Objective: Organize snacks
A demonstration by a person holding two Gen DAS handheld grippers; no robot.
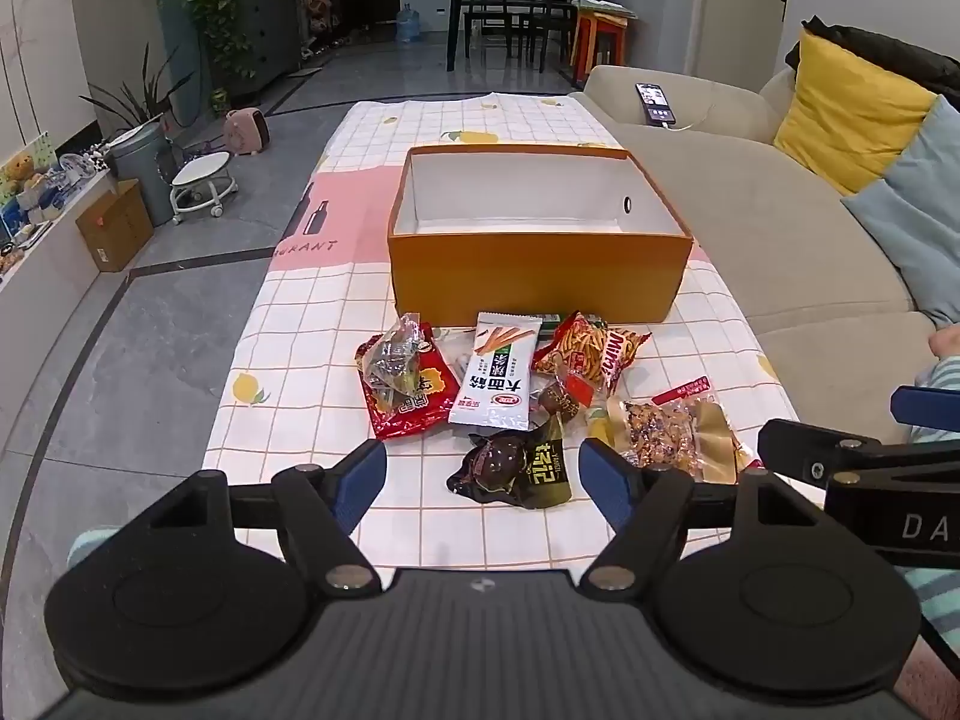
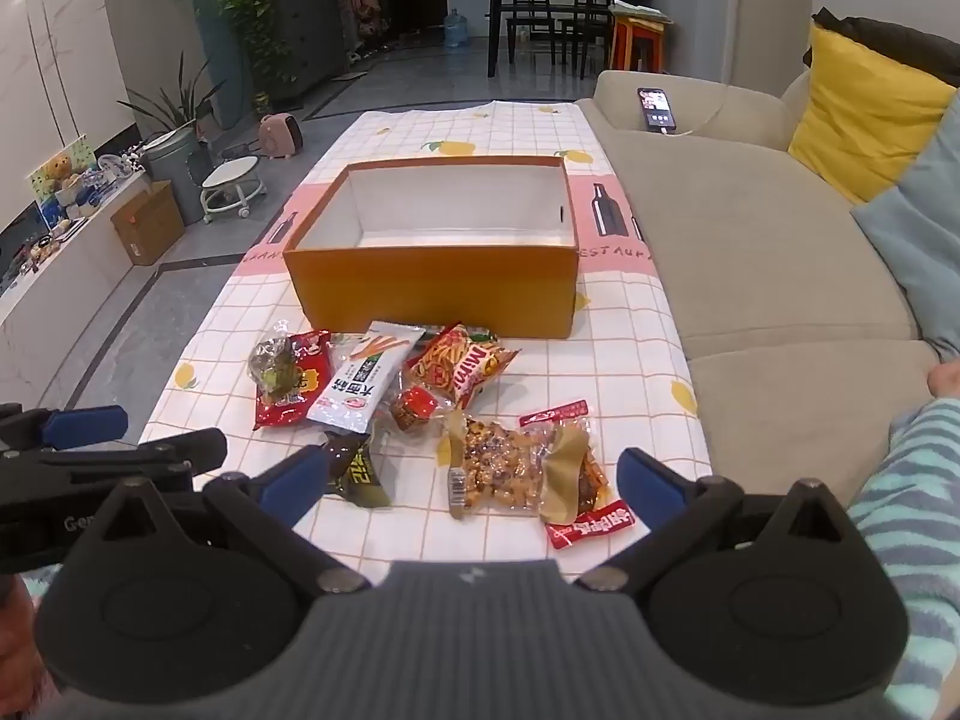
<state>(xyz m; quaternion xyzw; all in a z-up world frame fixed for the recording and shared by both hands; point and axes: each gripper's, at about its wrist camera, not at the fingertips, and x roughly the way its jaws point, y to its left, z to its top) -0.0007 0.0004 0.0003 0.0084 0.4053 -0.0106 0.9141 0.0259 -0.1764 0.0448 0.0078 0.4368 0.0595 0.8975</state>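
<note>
An empty orange box (image 1: 534, 276) (image 2: 432, 285) with a white inside stands on the checked tablecloth (image 1: 324, 312). In front of it lies a heap of snack packs: a red bag (image 1: 408, 396), a white breadstick pack (image 1: 495, 375) (image 2: 360, 384), an orange crisp bag (image 1: 591, 354) (image 2: 462, 363), a dark wrapped snack (image 1: 510, 468) (image 2: 357, 468) and a clear nut pack (image 1: 666, 435) (image 2: 504, 468). My left gripper (image 1: 483, 480) hangs open just above the dark snack. My right gripper (image 2: 474, 477) hangs open over the nut pack. Neither holds anything.
A beige sofa (image 1: 780, 210) runs along the table's right side with yellow (image 1: 846, 108) and blue cushions and a phone (image 1: 655, 103) on it. A striped sleeve (image 2: 918, 480) shows at the right. Grey floor, a stool (image 1: 201, 180) and a cardboard box (image 1: 114, 228) lie to the left.
</note>
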